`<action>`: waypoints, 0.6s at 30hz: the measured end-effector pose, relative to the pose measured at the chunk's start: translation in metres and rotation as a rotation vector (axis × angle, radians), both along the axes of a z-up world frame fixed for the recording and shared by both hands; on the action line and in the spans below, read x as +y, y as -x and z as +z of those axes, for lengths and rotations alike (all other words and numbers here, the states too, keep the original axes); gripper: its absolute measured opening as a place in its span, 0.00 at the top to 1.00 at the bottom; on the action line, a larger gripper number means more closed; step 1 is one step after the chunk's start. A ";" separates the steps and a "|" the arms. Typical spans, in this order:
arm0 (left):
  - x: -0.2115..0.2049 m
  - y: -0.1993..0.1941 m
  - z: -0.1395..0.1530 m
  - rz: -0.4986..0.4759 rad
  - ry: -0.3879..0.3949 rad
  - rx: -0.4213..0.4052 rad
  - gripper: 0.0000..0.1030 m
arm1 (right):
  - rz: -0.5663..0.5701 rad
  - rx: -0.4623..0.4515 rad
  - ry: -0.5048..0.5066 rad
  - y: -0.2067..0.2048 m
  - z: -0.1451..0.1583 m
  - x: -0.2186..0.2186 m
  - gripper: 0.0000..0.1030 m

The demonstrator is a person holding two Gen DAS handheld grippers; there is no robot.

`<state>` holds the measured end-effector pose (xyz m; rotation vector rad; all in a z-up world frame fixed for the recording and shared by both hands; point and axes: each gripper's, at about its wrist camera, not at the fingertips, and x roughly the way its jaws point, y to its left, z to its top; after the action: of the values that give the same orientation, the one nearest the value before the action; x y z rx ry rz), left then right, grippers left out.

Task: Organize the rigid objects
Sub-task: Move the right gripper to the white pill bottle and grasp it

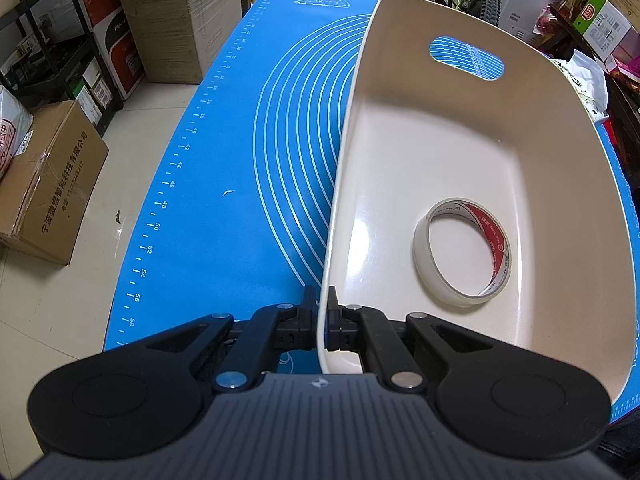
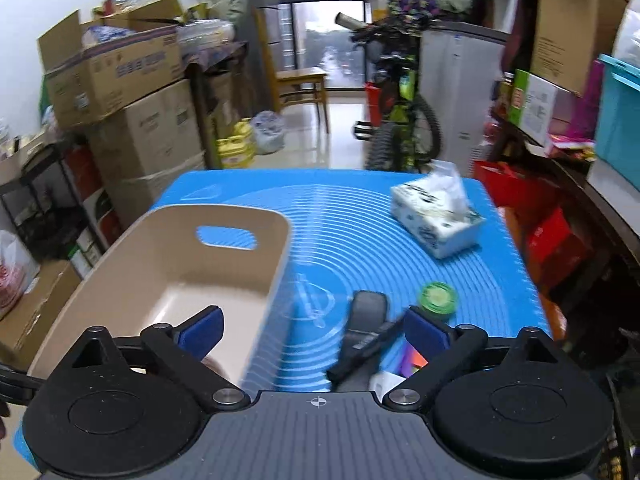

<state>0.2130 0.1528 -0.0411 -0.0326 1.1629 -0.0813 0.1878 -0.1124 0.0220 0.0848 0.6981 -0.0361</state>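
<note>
The left gripper (image 1: 322, 312) is clamped on the near rim of the beige basket (image 1: 400, 152), 1 finger outside the wall and 1 inside, pinning it on the blue mat (image 1: 224, 152). In the left wrist view the grip sits at 6 o'clock, and the basket opens away toward 12 o'clock with its handle slot at the far end. Inside, 1 roll of tape (image 1: 464, 252) lies flat on the basket floor at about 4 o'clock from the basket's centre, near the right wall. So 1 item appears sorted, and nothing else shows in the basket.

In the right wrist view the basket is at 9 o'clock. Left on the mat are a dark, strap-like object (image 2: 362, 336) at 6 o'clock, blurred and hard to name, a small round green tin (image 2: 437, 297) just beside it at 4 o'clock, and a tissue pack (image 2: 436, 216) farther off at 2 o'clock. Something bright and something white peek out at the bottom edge behind the right finger; I cannot tell what they are. By my count, at least 3 items wait.

The right gripper (image 2: 314, 328) hangs above the mat, tilted downward, its jaws spread wide and empty. Its left pad is over the basket's near corner and its right pad is close to the green tin. The dark object lies between them below, untouched.
</note>
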 end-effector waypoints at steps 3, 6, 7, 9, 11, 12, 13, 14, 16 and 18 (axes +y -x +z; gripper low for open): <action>0.000 0.000 0.000 -0.002 -0.001 0.001 0.96 | -0.022 0.022 0.006 0.005 -0.010 -0.009 0.05; 0.001 0.000 -0.001 -0.003 0.001 0.003 0.96 | -0.051 0.052 0.005 0.009 -0.025 -0.018 0.02; 0.001 0.001 -0.001 -0.002 0.003 0.004 0.96 | -0.064 0.064 -0.002 0.009 -0.032 -0.022 0.02; 0.001 -0.001 -0.001 -0.002 0.003 0.004 0.96 | -0.084 0.096 -0.015 0.008 -0.044 -0.029 0.02; 0.001 -0.001 -0.001 -0.002 0.001 0.004 0.96 | -0.106 0.127 -0.027 0.008 -0.055 -0.036 0.02; 0.002 -0.001 -0.001 -0.002 0.001 0.005 0.96 | -0.112 0.143 -0.037 0.008 -0.061 -0.040 0.02; 0.002 -0.001 -0.001 -0.002 0.001 0.006 0.96 | -0.115 0.163 -0.055 0.009 -0.068 -0.043 0.02; 0.002 -0.001 -0.001 -0.002 0.001 0.006 0.96 | -0.120 0.181 -0.071 0.008 -0.074 -0.047 0.02; 0.002 -0.001 -0.001 -0.001 0.002 0.006 0.96 | -0.130 0.208 -0.083 0.008 -0.084 -0.050 0.03; 0.001 -0.001 -0.001 -0.001 0.002 0.006 0.96 | -0.127 0.220 -0.071 0.008 -0.091 -0.050 0.03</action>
<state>0.2145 0.1542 -0.0421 -0.0339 1.1691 -0.0836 0.1797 -0.1628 -0.0693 0.1956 0.9132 -0.1444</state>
